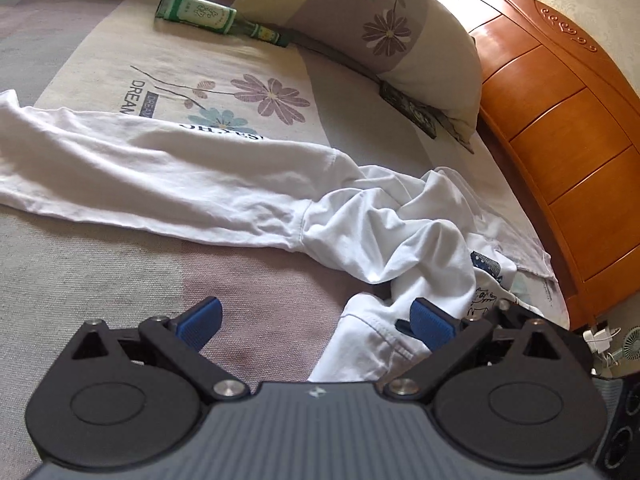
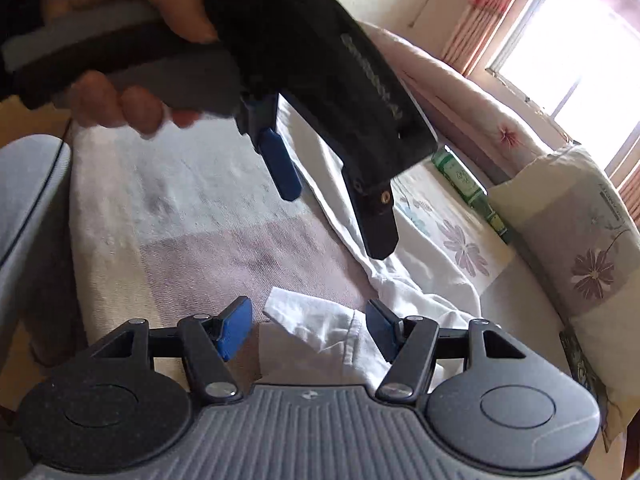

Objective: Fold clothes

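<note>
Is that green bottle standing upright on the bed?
No, the green bottle lies on its side on the bed, next to the pillow.

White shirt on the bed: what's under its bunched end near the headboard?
Under the white shirt only the striped bedsheet shows around it. The bunched end partly covers a printed white fabric; anything beneath those folds is hidden.
</note>
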The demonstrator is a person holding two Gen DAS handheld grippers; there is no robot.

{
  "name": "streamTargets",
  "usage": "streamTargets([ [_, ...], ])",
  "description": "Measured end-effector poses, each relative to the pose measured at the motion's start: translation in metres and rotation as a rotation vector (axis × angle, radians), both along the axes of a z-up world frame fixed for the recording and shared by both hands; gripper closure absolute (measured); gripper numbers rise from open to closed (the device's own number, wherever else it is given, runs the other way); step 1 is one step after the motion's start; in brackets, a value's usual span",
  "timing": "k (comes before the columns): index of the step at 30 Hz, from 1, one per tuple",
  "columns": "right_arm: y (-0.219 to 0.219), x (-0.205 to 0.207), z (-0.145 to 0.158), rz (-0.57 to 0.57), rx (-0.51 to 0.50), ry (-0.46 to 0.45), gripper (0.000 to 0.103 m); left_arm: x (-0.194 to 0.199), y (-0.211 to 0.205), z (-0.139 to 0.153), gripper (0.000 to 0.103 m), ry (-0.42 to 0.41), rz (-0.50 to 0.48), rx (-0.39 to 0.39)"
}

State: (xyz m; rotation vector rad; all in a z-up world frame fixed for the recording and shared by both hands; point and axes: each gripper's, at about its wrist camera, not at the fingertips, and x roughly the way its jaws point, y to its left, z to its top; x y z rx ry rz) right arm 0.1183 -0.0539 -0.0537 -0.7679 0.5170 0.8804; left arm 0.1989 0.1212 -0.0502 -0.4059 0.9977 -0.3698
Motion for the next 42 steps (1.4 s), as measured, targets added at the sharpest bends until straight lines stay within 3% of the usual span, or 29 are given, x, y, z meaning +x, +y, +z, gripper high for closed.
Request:
streamTargets([
  [6,-0.056,0.023,-0.013,-0.175,0.011,0.209,0.035,-0.004,-0.004,-0.012,0.004,0.018,-0.019,-0.047],
  [9,-0.101,0.033,-0.016,-0.288,0.133,0.378,0.030,-0.001,-0.018,-0.019,0.004,0.034,-0.051,-0.075],
  [11,-0.122,0.030,-0.017,-0.329,0.181,0.420,0.030,-0.001,-0.029,-0.024,0.004,0.050,-0.078,-0.100],
  [16,-0.143,0.007,-0.016,-0.362,0.170,0.391,0.029,-0.008,-0.064,-0.040,0.004,0.101,-0.174,-0.166],
  [20,-0.160,-0.012,-0.006,-0.362,0.195,0.367,0.029,-0.013,-0.076,-0.061,0.004,0.152,-0.208,-0.312],
  [24,-0.180,-0.022,-0.002,-0.407,0.250,0.369,0.029,-0.011,-0.068,-0.075,0.001,0.149,-0.163,-0.459],
  [30,-0.198,-0.026,-0.008,-0.488,0.341,0.406,0.029,-0.030,-0.063,-0.075,0.004,0.096,-0.147,-0.510],
  [33,-0.205,-0.030,-0.007,-0.502,0.370,0.405,0.029,-0.045,-0.064,-0.078,0.005,0.098,-0.198,-0.550],
  [35,-0.210,-0.031,-0.007,-0.521,0.391,0.407,0.029,-0.047,-0.063,-0.080,0.017,0.077,-0.193,-0.528],
  [39,-0.218,-0.033,-0.004,-0.558,0.412,0.391,0.029,-0.044,-0.054,-0.093,0.085,0.105,-0.082,-0.526],
  [42,-0.224,-0.036,-0.001,-0.578,0.421,0.367,0.029,-0.049,-0.053,-0.097,0.092,0.102,-0.029,-0.494],
])
